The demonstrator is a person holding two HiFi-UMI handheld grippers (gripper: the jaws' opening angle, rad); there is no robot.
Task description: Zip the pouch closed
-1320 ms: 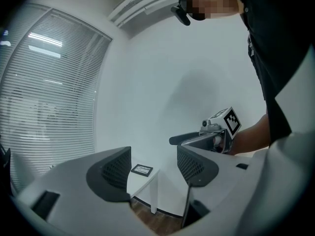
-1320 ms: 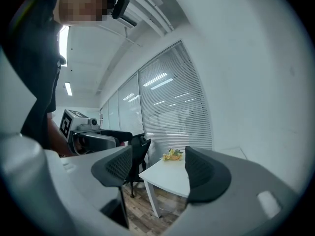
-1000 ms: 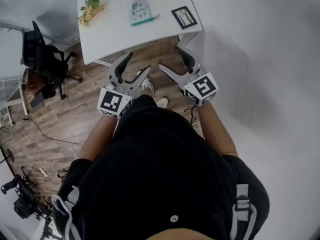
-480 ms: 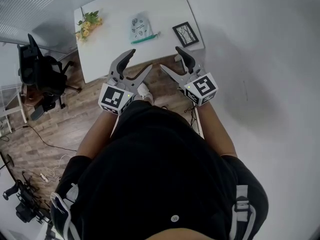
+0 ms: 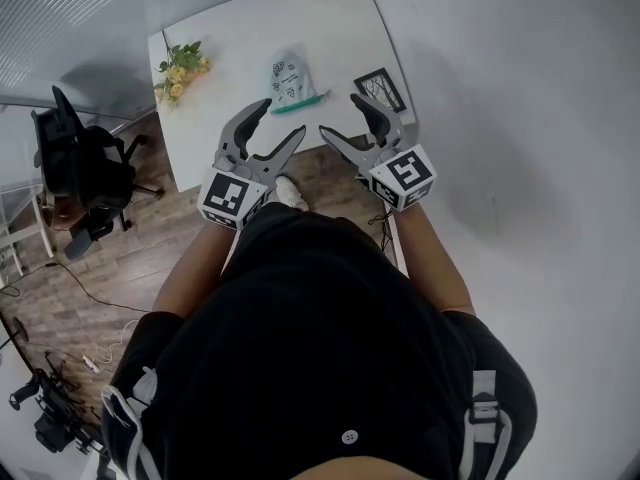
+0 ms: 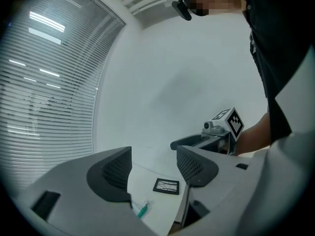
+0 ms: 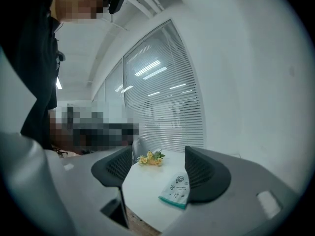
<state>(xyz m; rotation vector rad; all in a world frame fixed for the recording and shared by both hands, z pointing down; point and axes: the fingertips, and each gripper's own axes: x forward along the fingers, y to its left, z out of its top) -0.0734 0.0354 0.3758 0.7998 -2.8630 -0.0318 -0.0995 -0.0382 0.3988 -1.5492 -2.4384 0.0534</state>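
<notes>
A pale pouch (image 5: pixel 290 81) with small printed figures and a green zip edge lies on the white table (image 5: pixel 230 58), near its front edge. In the right gripper view the pouch (image 7: pixel 178 188) shows between the jaws, far off. My left gripper (image 5: pixel 272 128) and right gripper (image 5: pixel 345 118) hang open and empty in front of the table, short of it. The left gripper view catches only the pouch's green edge (image 6: pixel 142 210) past its jaws (image 6: pixel 153 168), and the right gripper (image 7: pixel 156 170) holds nothing.
A bunch of yellow flowers (image 5: pixel 180 68) lies at the table's left end, and a small black picture frame (image 5: pixel 380 88) at its right end. A black office chair (image 5: pixel 85 163) stands left on the wooden floor. A white wall runs along the right.
The table has come closer to me and lower in the head view. Both grippers stay open, now nearer the table's front edge.
</notes>
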